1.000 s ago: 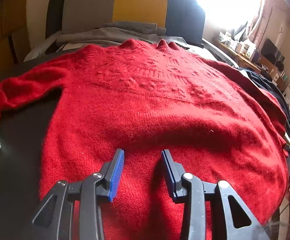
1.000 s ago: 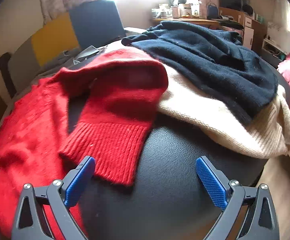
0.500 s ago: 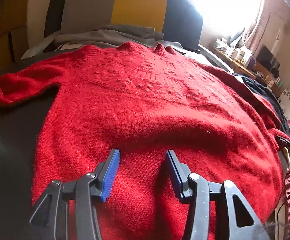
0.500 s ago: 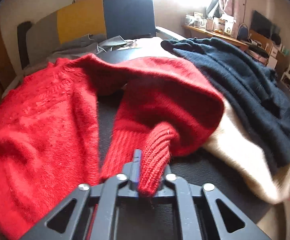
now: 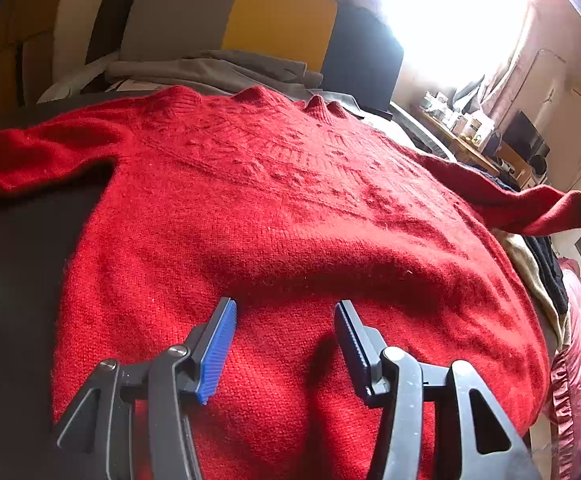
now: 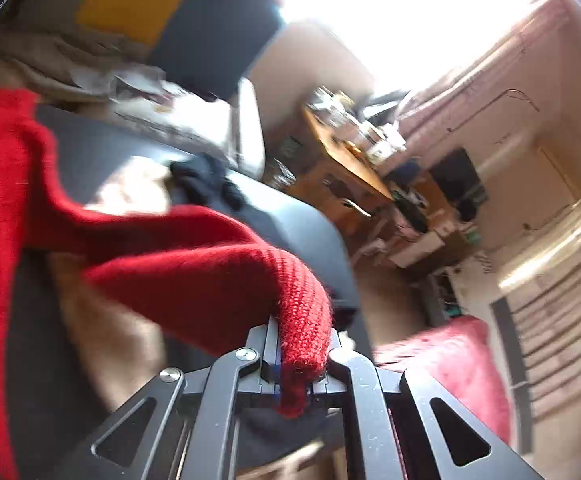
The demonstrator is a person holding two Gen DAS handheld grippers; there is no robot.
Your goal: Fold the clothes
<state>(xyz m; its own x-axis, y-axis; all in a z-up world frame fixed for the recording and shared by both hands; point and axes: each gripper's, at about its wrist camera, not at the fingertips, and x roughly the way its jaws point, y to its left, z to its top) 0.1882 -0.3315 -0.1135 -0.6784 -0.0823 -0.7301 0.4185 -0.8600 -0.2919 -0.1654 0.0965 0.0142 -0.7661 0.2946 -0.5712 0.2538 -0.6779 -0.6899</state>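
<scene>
A red knitted sweater (image 5: 274, 216) lies spread flat on a dark table (image 5: 18, 248), collar at the far side. My left gripper (image 5: 286, 320) is open and hovers just above the sweater's lower body, holding nothing. My right gripper (image 6: 300, 360) is shut on the ribbed cuff of the sweater's right sleeve (image 6: 194, 264) and holds it stretched out, lifted off the table. That sleeve also shows in the left wrist view (image 5: 530, 204), pulled out to the right. The sweater's left sleeve (image 5: 38, 152) lies on the table at the far left.
A dark navy garment (image 6: 206, 180) and a cream one (image 5: 526, 256) lie on the table's right side. A grey, yellow and navy sofa back (image 5: 250, 20) stands behind the table. A cluttered wooden desk (image 6: 350, 148) stands at the right.
My right gripper closed on the sleeve cuff, then lifted and pulled the sleeve out to the right. My left gripper drifted slightly and stayed open above the sweater.
</scene>
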